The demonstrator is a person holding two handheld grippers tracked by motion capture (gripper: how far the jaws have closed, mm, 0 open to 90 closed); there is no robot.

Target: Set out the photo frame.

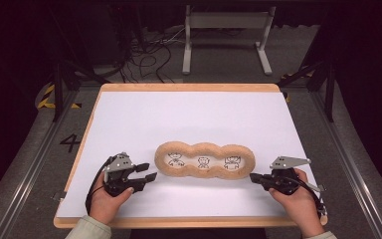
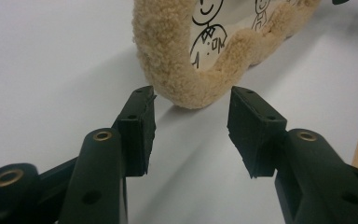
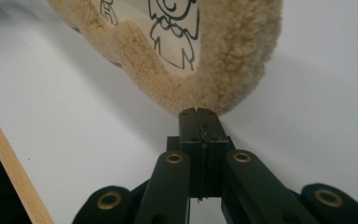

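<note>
High view: a fuzzy tan frame (image 1: 205, 160) with three round windows lies flat at the lower middle of the white desk (image 1: 189, 114), each window showing a cartoon figure in black line; no writing can be read. Left claw (image 1: 149, 172) sits at the lower left, just beside the frame's left end, jaws apart with nothing between them. Right claw (image 1: 253, 178) sits at the lower right, jaws pressed together and empty, tips just at the frame's right end; touching or not, I cannot tell.
</note>
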